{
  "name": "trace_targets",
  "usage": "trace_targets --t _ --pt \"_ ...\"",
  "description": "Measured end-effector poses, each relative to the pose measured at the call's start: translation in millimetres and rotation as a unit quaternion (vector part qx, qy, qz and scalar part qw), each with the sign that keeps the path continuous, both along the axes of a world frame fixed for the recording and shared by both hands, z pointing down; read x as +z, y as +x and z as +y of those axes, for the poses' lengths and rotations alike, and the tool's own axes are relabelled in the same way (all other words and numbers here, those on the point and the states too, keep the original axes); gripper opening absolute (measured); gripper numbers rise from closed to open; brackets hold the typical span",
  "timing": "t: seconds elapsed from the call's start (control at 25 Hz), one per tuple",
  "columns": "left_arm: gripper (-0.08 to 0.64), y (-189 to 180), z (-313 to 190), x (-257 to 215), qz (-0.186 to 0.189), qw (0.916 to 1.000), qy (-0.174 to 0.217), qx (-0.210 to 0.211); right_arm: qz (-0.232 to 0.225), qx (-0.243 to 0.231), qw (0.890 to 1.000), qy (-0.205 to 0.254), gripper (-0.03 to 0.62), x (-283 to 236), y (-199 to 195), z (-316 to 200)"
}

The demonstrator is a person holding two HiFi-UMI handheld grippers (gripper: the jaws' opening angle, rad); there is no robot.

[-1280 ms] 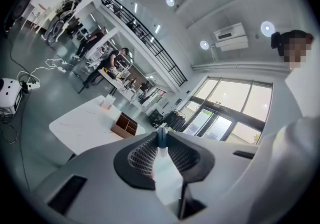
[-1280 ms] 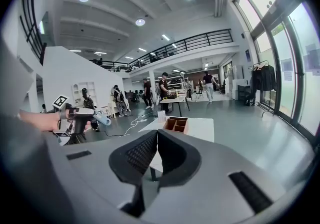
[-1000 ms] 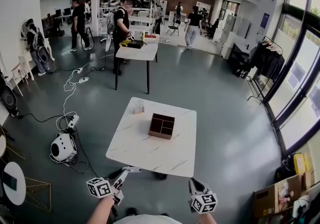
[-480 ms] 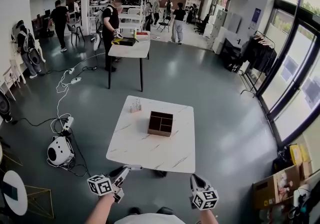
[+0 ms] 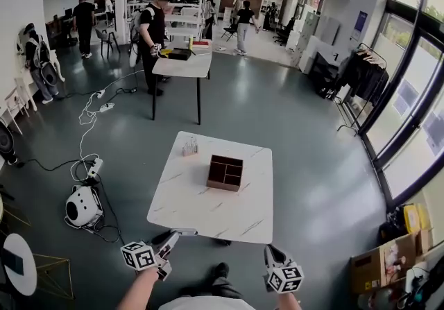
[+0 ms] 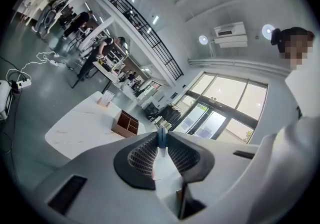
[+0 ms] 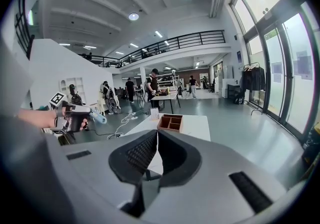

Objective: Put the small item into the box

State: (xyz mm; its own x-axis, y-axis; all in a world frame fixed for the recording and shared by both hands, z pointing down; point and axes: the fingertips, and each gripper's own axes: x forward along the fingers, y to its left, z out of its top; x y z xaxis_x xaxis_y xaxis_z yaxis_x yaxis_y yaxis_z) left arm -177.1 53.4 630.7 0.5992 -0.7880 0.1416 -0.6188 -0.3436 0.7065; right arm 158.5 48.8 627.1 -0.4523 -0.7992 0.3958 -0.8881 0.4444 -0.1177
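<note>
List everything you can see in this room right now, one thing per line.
Table: one, white marble, middle of the floor.
Box: one, brown, with compartments, on the table.
Small clear items: count unclear, pale, table's far left corner.
Far table: one, white top, dark legs, behind.
Round device: one, white, on the floor left of the table.
People: several, mostly dark clothes, far end.
Left tool: one, grey, jaws shut, empty.
Right tool: one, grey, jaws shut, empty.

Left tongs point(image 6: 161, 140), right tongs point(image 7: 157, 139) — grey, black ribbed pads point(image 7: 141, 154), marker cubes point(image 5: 138, 256)
</note>
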Motion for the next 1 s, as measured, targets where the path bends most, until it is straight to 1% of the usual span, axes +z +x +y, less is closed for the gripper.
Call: trace_targets --t 0.16,0.48,0.84,1.0 --pt "0.069 2 -19 1 0.000 0.9999 -0.006 -0.016 -0.008 -0.014 1.000 -0.003 0.026 3 -1 -33" --pt "0.069 18 -62 4 -0.007 0.9990 -0.012 -0.043 -0.019 -0.061 0.998 -0.007 0.026 11 -7 -107" --pt "0.069 38 -107 0 -0.019 0.9971 -0.013 -0.073 -0.033 -0.094 0.995 -0.013 0.026 14 6 -175" --pt "0.069 54 -126 -1 -0.021 0.9960 -0.010 -0.086 -0.034 -0.117 0.992 -0.016 0.026 19 16 -200"
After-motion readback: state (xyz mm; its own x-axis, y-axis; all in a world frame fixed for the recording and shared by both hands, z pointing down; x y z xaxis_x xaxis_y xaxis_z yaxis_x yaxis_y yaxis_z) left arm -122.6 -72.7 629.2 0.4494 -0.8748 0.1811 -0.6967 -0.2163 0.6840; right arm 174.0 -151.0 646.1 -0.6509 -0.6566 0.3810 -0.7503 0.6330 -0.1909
